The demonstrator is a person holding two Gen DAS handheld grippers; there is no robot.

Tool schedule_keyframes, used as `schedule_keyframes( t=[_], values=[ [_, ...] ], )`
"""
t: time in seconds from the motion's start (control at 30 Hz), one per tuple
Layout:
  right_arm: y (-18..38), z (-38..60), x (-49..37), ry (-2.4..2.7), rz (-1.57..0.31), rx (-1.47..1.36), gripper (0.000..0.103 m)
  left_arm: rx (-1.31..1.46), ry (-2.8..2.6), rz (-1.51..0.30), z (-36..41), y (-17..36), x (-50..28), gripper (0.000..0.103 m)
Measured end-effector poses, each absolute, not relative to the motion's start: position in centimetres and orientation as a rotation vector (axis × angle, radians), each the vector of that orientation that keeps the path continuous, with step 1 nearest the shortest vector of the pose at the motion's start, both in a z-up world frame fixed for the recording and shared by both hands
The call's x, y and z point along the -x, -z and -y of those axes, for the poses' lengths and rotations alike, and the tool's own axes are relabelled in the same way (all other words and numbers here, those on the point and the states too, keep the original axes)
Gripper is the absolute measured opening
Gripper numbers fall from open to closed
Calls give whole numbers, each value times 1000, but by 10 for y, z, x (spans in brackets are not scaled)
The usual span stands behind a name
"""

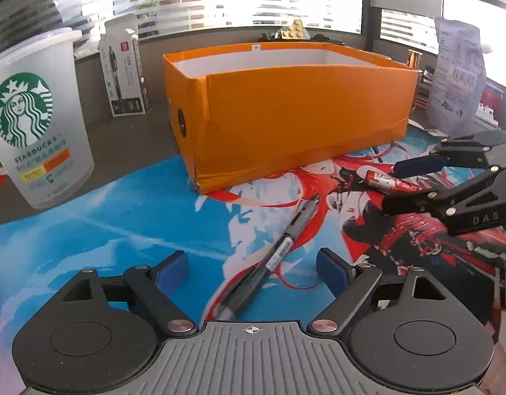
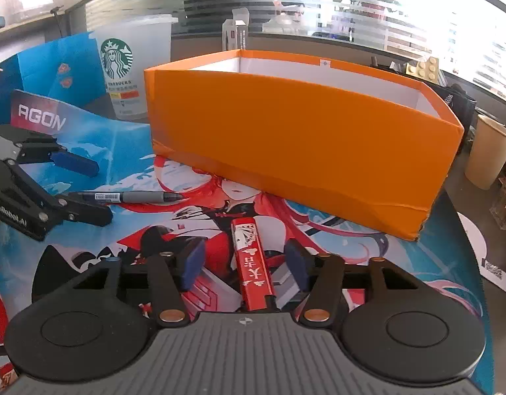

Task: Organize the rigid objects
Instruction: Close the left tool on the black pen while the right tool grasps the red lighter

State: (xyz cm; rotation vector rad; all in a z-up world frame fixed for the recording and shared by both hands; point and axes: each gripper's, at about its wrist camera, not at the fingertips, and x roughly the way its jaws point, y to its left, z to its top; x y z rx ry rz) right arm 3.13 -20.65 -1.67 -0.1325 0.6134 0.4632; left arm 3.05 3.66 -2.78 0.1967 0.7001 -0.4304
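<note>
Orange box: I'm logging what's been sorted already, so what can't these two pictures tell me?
- Orange box floor: both wrist views, hidden by its near walls, so contents unknown.
- Red stick near end: right wrist view, under the right gripper body.
- Pen label: too small to read.

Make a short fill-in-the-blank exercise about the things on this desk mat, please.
1. The open box is ____ in colour.
2. Between the left tool's fingers lies a ____.
3. The white cup bears a ____ logo.

Missing words: orange; pen; Starbucks
</note>
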Motion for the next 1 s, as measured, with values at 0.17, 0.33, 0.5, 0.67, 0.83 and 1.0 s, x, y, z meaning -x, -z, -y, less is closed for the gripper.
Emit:
schedule_keyframes(
  t=[0.17, 0.33, 0.5, 0.67, 0.83, 1.0],
  values=[
    [18, 208, -36, -394, -635, 126, 86, -188, 403, -692, -27, 29, -30, 89],
    [20, 206, -36, -428, -646, 139, 98, -160, 339, -650, -17, 33, -20, 88],
    [21, 201, -34, -448, -644, 156, 98, -144, 307, -667, -10, 31, -26, 87],
    [16, 199, -27, -488, -606, 161, 48, -145, 333, -658, -3, 29, -23, 61],
    [17, 198, -27, -481, -601, 154, 43, -155, 375, -645, 4, 28, -16, 31],
    [16, 196, -26, -476, -598, 162, 21, -159, 386, -646, 12, 27, -12, 9]
  ],
)
